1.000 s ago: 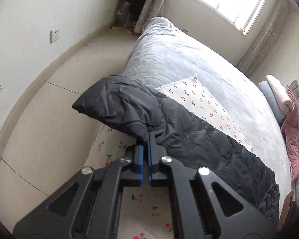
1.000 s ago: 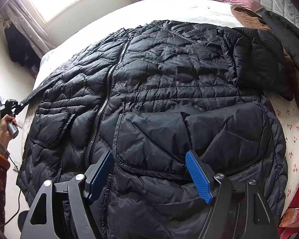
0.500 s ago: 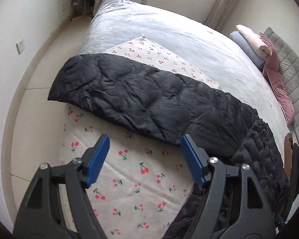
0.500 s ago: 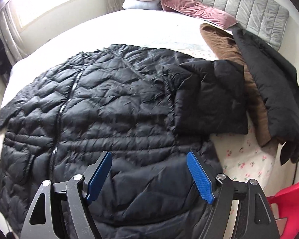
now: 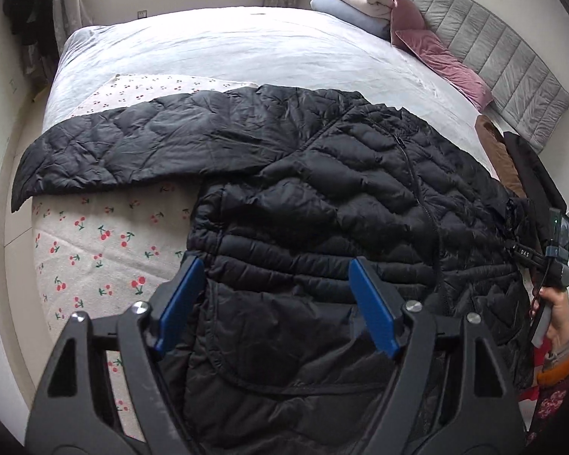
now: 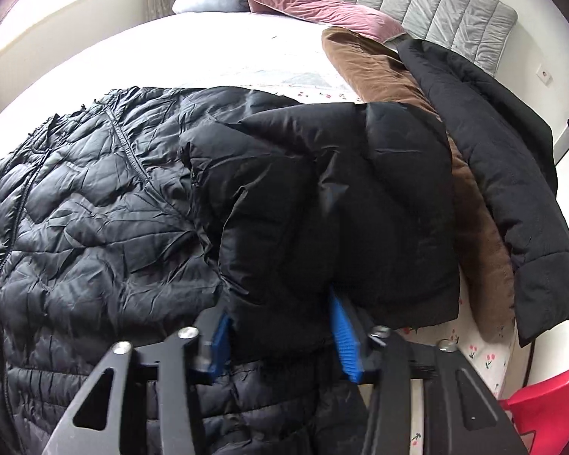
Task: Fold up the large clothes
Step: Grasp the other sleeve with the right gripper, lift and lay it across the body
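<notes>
A large black quilted down jacket [image 5: 322, 208] lies front-up on the bed, zipper closed. One sleeve [image 5: 132, 148] stretches out flat to the left over the cherry-print sheet [image 5: 95, 239]. My left gripper [image 5: 277, 303] is open and empty, hovering above the jacket's lower body. In the right wrist view the other sleeve [image 6: 322, 197] lies folded over the jacket's body [image 6: 87, 220]. My right gripper [image 6: 280, 326] has its blue fingers on either side of that sleeve's cuff end, closing in on it.
A brown garment [image 6: 390, 76] and another black coat [image 6: 512, 144] lie on the bed's right side. Pink and white pillows [image 5: 398, 19] sit by the grey headboard [image 5: 493, 57]. A red plastic object [image 6: 550, 413] stands beside the bed.
My left gripper let go of the outstretched sleeve, opened and swung over to the jacket body. My right gripper moved to the folded sleeve and narrowed around its cuff.
</notes>
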Demonstrator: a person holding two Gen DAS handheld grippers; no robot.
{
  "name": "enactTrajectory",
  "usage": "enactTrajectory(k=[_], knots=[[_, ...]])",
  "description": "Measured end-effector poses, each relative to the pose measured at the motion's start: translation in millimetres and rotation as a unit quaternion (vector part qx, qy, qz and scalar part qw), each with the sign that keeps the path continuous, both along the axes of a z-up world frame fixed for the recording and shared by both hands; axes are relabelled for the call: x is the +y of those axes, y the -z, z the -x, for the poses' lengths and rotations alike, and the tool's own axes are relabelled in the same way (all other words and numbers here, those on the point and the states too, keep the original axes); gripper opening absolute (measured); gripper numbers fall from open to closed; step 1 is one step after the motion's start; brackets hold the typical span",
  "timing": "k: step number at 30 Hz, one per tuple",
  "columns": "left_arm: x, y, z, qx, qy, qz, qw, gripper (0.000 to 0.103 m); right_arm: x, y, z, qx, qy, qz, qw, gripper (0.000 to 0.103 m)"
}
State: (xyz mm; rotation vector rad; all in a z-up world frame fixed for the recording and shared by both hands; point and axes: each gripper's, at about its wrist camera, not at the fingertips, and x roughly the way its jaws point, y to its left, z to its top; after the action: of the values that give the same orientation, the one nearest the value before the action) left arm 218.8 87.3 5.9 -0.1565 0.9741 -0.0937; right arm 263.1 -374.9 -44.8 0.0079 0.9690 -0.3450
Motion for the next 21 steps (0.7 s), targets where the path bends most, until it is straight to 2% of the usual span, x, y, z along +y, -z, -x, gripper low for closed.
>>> enactTrajectory(k=[1,2,4,7,10,13,17,21], knots=[[-5.4,0.3,-0.6,0.004,0.006,-0.003,1.0,0.079,-1.8,-2.6,1.8,-0.003,-0.005,0.002,1.0,0.018],[-10.6,0.4,-1.1,0.007,0.011,-0.005,0.9999,0.079,-5.5,-8.6,5.4,-0.008,-0.012,0.003,1.0,0.013],[-21.5,-1.4,-0.4,0.008,0.023,-0.013,0.9996,0.079,-13.9,-29.0,16.3,-0.03,-0.026,0.0,0.999,0.01],[-36.3,-7.2,0.1,0.003,0.042,-0.018,0.999,0.079,-35.4,-72.5,32.6,-0.07,-0.027,0.031,0.997,0.01],[-49.3,-10.2,1.2,-0.001,0.058,-0.019,0.9981,0.079,-73.2,-113.2,44.4,-0.097,-0.001,0.044,0.994,0.01],[-58.8,-7.5,2.1,-0.001,0.069,-0.019,0.9974,0.079,-119.6,-144.7,52.2,-0.108,0.043,0.08,0.99,0.01],[-66.4,0.7,1.5,0.007,0.075,-0.024,0.9969,0.079,-171.6,-160.2,66.1,-0.11,0.098,0.111,0.983,0.008],[-69.9,9.6,0.6,0.018,0.078,-0.025,0.9965,0.079,-215.0,-149.5,77.5,-0.088,0.171,0.143,0.971,0.01]])
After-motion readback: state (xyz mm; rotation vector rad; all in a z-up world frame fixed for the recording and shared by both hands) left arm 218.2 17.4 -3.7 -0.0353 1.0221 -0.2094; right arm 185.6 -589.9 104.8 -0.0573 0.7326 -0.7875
